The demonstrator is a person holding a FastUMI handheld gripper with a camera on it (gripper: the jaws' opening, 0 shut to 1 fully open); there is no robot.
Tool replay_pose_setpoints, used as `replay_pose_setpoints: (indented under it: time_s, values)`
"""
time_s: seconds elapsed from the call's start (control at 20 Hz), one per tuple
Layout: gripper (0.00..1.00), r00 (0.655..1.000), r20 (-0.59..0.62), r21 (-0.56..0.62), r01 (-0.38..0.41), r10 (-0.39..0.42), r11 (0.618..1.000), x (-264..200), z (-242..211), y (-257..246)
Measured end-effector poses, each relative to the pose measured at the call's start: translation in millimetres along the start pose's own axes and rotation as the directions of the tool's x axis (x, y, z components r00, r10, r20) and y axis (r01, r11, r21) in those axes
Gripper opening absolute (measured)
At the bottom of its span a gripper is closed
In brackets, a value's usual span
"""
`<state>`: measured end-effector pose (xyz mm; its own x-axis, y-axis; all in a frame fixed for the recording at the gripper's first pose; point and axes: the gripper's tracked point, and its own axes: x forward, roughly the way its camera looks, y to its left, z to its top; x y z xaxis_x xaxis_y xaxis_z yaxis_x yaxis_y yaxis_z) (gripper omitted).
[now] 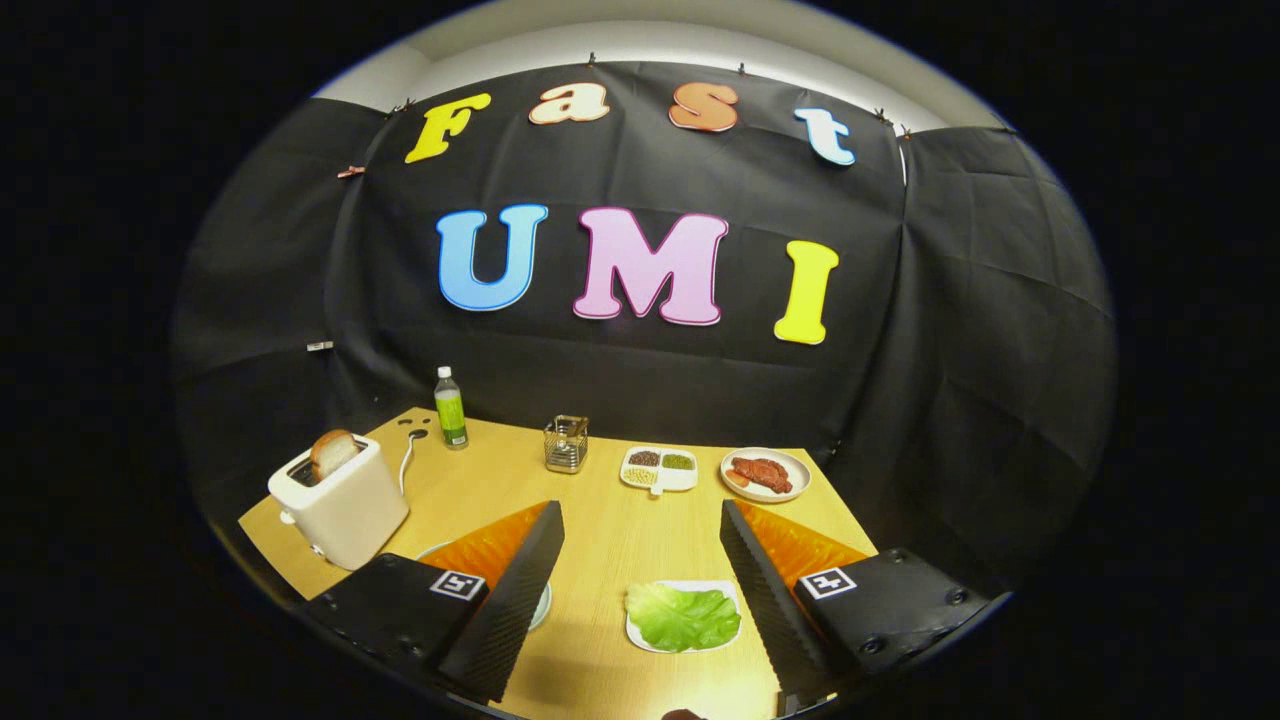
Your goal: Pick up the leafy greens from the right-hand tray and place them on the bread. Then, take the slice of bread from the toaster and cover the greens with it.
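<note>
The gripper [640,520] is spread wide, holding nothing, its fingers [520,590] poised above a wooden table [610,540]. Between them, nearer the right finger, a white tray [635,632] carries the leafy greens [683,617]. Left of that tray, a plate [542,605] lies mostly hidden under the left finger, so its contents cannot be made out. Farther left of the tray stands a white toaster [340,505] with a slice of bread [333,452] upright in its slot. Beyond the tray sit a divided dish [659,468] of three small heaps, a plate of red meat [765,473], a wire holder [566,443], and a bottle [450,407].
</note>
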<state>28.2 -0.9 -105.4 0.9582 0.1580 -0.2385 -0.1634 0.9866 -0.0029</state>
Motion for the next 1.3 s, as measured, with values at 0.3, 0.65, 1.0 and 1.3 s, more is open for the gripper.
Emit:
replay_pose_setpoints:
  time_s: [0.3,0.65,1.0,1.3]
  values:
    - [0.98,0.982,-0.175,-0.032,-0.078,0.071,0.996,38,-65,-21]
    - [0.98,0.921,-0.356,-0.057,-0.194,0.162,0.979,77,-155,-32]
    - [0.98,0.841,-0.517,-0.050,-0.217,0.160,0.975,110,-232,-41]
    - [0.99,0.801,-0.575,0.006,-0.201,0.168,0.980,121,-259,-37]
